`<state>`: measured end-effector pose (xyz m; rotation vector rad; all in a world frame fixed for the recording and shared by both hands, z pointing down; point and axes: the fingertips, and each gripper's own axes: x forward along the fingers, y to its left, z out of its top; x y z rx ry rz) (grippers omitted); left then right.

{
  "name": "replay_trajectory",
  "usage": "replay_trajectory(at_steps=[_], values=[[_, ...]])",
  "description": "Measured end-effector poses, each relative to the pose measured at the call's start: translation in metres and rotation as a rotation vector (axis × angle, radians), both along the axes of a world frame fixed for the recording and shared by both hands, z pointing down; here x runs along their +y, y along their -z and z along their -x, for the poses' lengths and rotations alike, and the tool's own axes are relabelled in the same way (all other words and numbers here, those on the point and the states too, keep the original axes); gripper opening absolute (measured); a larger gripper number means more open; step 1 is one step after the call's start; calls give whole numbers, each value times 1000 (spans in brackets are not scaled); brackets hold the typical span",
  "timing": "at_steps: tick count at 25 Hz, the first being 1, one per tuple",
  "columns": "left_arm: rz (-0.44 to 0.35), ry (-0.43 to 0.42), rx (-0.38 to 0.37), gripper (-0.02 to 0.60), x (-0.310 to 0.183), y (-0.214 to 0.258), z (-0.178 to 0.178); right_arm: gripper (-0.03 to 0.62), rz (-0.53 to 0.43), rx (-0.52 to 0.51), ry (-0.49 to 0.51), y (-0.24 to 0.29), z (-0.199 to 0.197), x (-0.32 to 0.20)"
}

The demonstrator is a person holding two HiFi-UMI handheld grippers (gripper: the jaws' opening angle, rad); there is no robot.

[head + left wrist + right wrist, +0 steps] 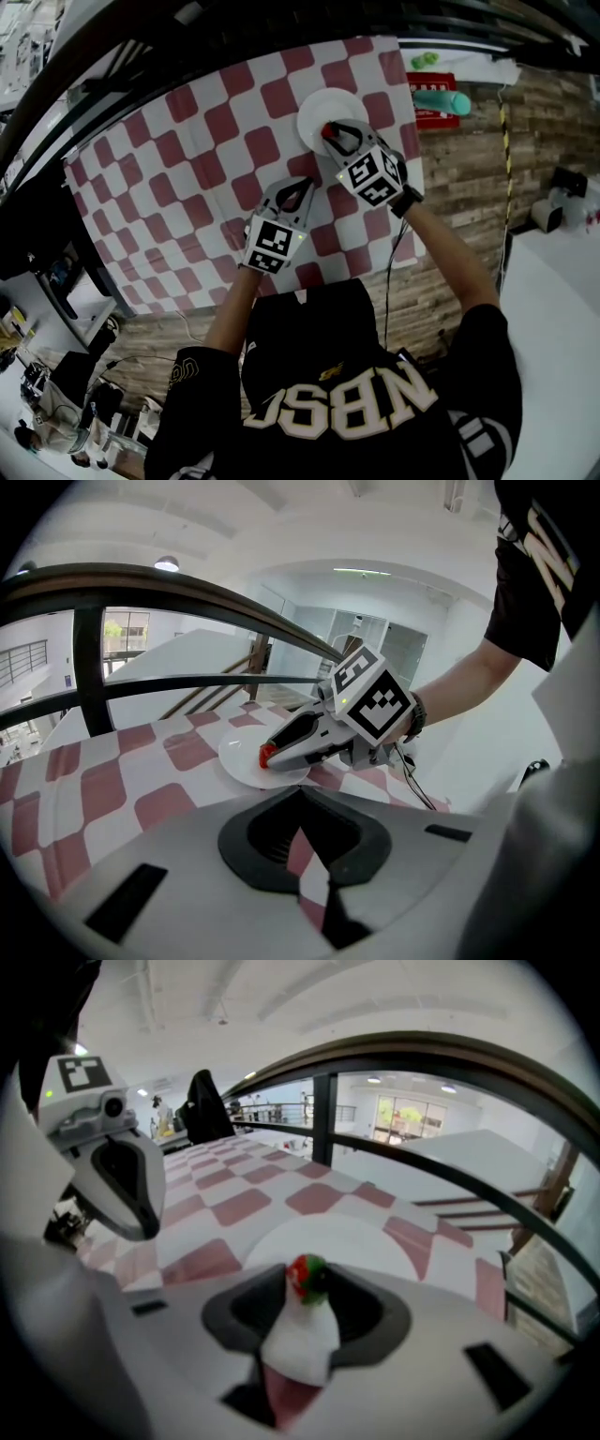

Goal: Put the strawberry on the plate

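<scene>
The strawberry (327,131), red with a green top, is pinched at the tip of my right gripper (332,134), which is shut on it. It hangs just over the near part of the white plate (319,105) on the red-and-white checked cloth (187,169). In the right gripper view the strawberry (307,1277) sits between the jaws, with the plate (347,1239) right behind it. My left gripper (303,184) rests lower left of the plate, shut, holding nothing. From the left gripper view, the right gripper (272,754) holds the strawberry (265,755) over the plate (242,761).
A red box (432,111) with a teal cylinder (443,100) on it lies right of the cloth, a green item (426,61) behind it. A dark railing (281,28) runs along the far edge. Wood planks (469,206) show right of and below the cloth.
</scene>
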<state>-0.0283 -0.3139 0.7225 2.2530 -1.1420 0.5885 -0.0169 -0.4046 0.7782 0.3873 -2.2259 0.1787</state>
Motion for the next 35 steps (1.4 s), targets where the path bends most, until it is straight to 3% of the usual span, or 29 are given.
replay_trajectory(at_steps=[5, 13, 18, 22, 26, 35], values=[[-17, 60, 12, 15, -2, 13, 14, 187, -8, 32, -15, 2, -4, -1], [-97, 87, 43, 15, 7, 52, 17, 191, -65, -3, -60, 49, -3, 10], [-120, 97, 50, 15, 28, 71, 28, 190, -80, -57, -161, 95, -3, 37], [-197, 151, 83, 15, 20, 102, 43, 188, -131, -152, -303, 144, -9, 45], [-277, 185, 108, 15, 21, 141, 54, 145, -162, -238, -445, 183, -20, 70], [-493, 193, 167, 15, 44, 238, 50, 44, -381, -442, -583, 295, -22, 116]])
